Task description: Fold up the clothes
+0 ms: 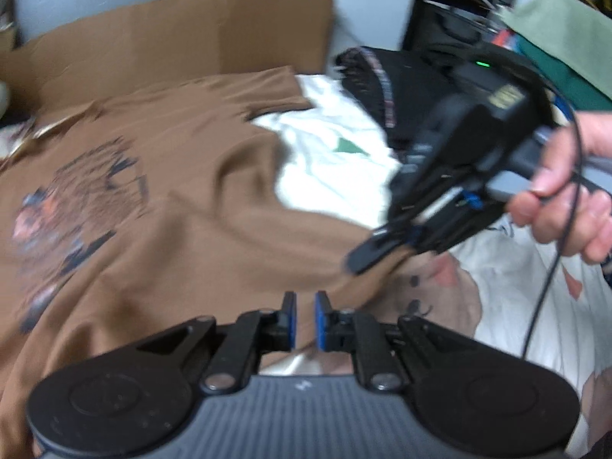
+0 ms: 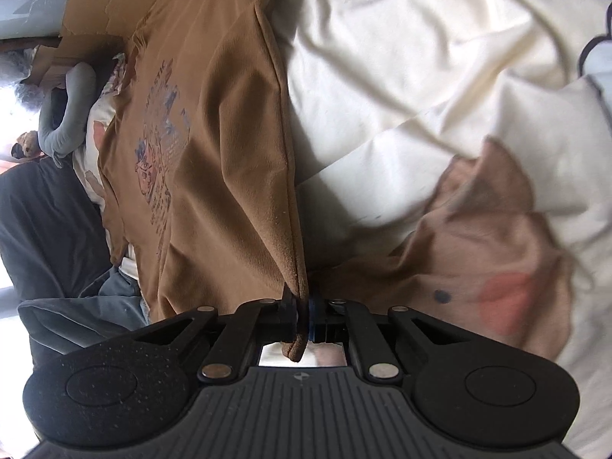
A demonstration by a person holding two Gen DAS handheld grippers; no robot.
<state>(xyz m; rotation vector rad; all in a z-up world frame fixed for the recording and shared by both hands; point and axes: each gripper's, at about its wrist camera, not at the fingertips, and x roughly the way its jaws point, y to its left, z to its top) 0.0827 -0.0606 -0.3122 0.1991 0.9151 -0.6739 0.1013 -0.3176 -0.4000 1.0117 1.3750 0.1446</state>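
A brown T-shirt [image 1: 160, 191] with a dark graphic print lies spread on a white patterned duvet [image 1: 516, 287]. At the bottom of the left wrist view my left gripper [image 1: 305, 321] has its blue pads almost together at the shirt's near hem, with brown cloth in the narrow gap. My right gripper [image 1: 363, 258], held by a hand [image 1: 566, 199], pinches the shirt's edge to the right. In the right wrist view the right gripper [image 2: 302, 315] is shut on a corner of the T-shirt [image 2: 214, 153], and the seam runs up from its jaws.
A sheet of cardboard [image 1: 172, 38] stands behind the shirt. A white garment [image 1: 336, 141] and a black one [image 1: 382, 76] lie at the back right, with green cloth [image 1: 566, 38] beyond. The duvet [image 2: 440, 76] carries a tan and pink print; dark fabric [image 2: 38, 210] lies at the left.
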